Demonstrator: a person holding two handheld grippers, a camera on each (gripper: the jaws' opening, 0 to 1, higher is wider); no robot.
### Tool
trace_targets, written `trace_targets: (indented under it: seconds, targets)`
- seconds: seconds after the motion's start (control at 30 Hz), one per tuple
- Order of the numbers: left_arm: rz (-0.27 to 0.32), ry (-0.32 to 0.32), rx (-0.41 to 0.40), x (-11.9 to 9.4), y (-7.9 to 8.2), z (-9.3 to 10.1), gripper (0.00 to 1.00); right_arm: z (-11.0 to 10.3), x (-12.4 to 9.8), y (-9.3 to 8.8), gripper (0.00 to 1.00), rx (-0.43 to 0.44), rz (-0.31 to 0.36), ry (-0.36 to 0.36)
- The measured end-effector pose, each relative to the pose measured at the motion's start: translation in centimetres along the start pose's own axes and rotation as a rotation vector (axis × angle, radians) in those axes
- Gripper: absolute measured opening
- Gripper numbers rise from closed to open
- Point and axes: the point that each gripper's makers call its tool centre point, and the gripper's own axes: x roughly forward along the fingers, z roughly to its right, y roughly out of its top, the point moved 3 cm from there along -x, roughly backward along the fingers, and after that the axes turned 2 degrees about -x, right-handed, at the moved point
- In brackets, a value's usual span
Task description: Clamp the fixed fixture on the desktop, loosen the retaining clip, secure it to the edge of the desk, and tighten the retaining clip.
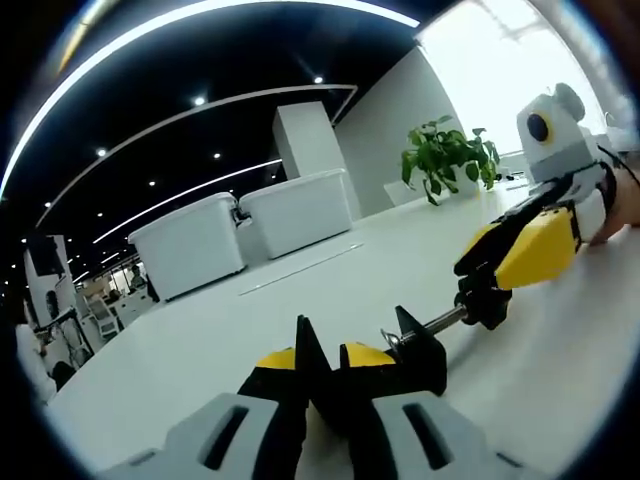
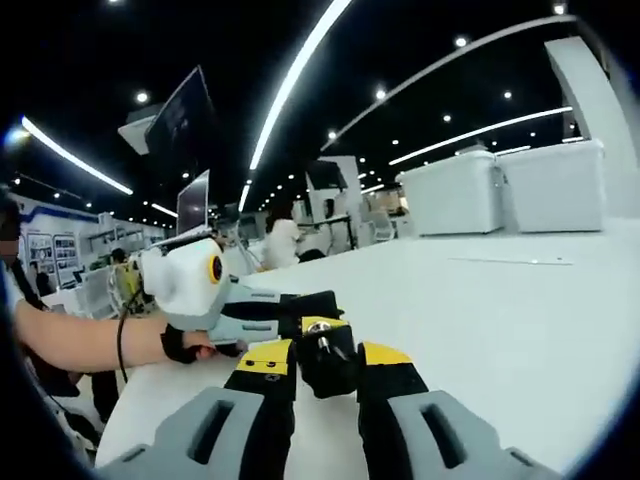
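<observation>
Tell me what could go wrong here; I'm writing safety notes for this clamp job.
1. The left gripper pinches just the black clamp body, so turning could twist it loose.
2. The right gripper holds the far end of the screw; a slip could spin it free.
3. The clamp lies on the white desk, away from any visible edge.

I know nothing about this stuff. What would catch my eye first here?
Probably the two yellow-and-black tools meeting on the white desk: the left hand-held gripper and the right hand-held gripper each pinch one end of a small black clamp. Behind stand two big white bins and a potted plant.
</observation>
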Motion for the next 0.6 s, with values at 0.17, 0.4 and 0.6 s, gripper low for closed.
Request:
trace_targets:
  seconds: [0.17, 0.4, 0.6]
  targets:
    - [0.001, -0.001, 0.000, -0.13, 0.02, 0.13, 0.13, -0.16, 0.02, -0.03, 0.17, -0.044, -0.004, -0.012]
    - [0.002, 0.001, 0.002, 0.14, -0.02, -0.21, 0.13, -0.06, 0.12, -0.05, 0.17, -0.067, -0.002, -0.008]
    - [0.013, -0.009, -0.013, 0.34, 0.15, -0.25, 0.13, -0.67, 0.30, -0.10, 0.13, -0.195, -0.011, -0.002]
